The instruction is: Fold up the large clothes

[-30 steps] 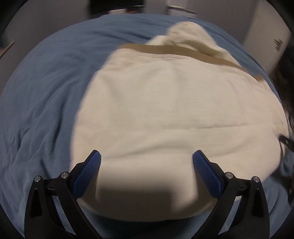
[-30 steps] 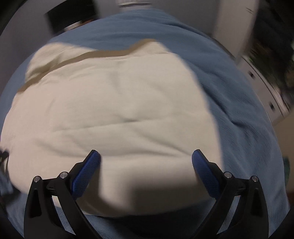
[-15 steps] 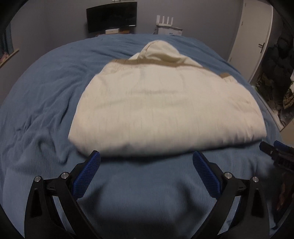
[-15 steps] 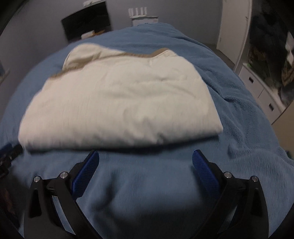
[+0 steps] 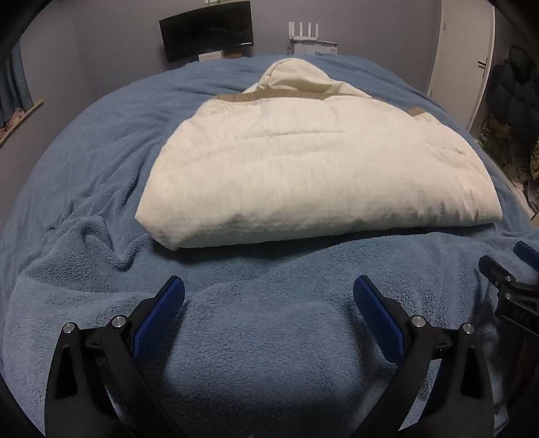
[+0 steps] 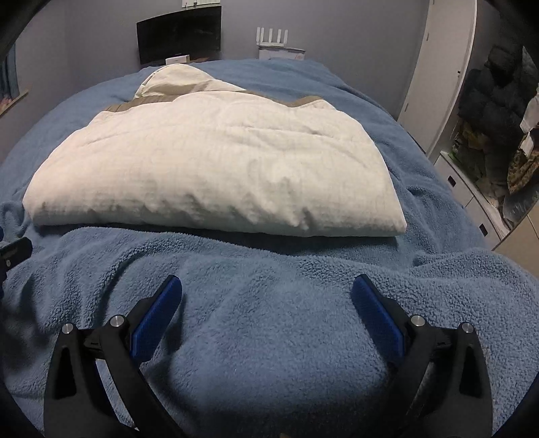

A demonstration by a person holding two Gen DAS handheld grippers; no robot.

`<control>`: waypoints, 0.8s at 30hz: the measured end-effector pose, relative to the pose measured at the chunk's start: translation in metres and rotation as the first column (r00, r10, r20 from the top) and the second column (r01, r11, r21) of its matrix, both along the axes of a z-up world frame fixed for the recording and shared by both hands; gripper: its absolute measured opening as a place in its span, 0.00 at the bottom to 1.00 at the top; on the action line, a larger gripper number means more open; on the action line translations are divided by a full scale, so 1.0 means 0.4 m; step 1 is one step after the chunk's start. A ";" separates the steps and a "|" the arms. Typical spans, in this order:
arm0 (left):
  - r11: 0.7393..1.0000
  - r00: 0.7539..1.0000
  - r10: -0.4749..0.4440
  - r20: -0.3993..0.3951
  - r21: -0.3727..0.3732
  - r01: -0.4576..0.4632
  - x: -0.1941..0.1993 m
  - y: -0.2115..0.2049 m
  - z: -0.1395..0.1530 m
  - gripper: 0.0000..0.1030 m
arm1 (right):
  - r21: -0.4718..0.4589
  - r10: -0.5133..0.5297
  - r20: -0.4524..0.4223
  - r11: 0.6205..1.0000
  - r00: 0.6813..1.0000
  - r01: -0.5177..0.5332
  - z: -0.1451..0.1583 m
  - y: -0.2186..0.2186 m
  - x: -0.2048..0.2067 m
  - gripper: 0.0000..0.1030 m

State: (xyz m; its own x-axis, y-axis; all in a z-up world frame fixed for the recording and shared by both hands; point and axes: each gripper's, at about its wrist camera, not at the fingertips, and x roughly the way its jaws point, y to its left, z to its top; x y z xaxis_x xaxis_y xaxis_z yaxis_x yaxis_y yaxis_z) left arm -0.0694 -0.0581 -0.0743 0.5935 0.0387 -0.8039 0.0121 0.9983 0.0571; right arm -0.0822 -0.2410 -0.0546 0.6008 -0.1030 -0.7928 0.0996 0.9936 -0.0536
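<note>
A cream hooded garment (image 5: pixel 303 168) (image 6: pixel 215 168) with tan trim lies folded into a thick rectangle on the blue fleece blanket (image 5: pixel 262 337) (image 6: pixel 269 320), its hood pointing toward the far wall. My left gripper (image 5: pixel 268 293) hovers open over bare blanket in front of the fold's near edge, apart from the cloth. My right gripper (image 6: pixel 266 291) is open too and holds nothing, equally short of the fold. The right gripper's black frame (image 5: pixel 508 289) shows at the right edge of the left wrist view.
The bed fills most of both views. A dark monitor (image 5: pixel 207 30) and a white router (image 5: pixel 305 32) stand against the far wall. A white door (image 5: pixel 465 57) and a cluttered white drawer unit (image 6: pixel 471 188) are to the right of the bed.
Both grippers have pulled back from over the garment toward the bed's near edge. The folded garment now lies whole in view, untouched, with bare blanket under the open fingers.
</note>
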 end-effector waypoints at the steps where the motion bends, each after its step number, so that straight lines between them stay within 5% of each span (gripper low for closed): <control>1: 1.000 1.000 -0.002 -0.002 0.004 0.002 0.001 -0.002 -0.002 0.94 | 0.001 -0.004 0.001 1.000 1.000 0.004 -0.001 -0.002 0.002 0.94; 24: 1.000 1.000 -0.019 -0.010 0.014 0.019 0.005 -0.022 -0.010 0.94 | -0.012 -0.008 -0.011 1.000 1.000 0.008 -0.010 0.002 0.006 0.94</control>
State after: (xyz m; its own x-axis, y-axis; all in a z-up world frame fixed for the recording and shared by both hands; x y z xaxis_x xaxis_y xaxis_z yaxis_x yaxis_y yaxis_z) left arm -0.0674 -0.0670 -0.0782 0.5865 0.0391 -0.8090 0.0318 0.9969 0.0713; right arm -0.0800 -0.2403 -0.0587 0.5913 -0.1173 -0.7979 0.1071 0.9920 -0.0665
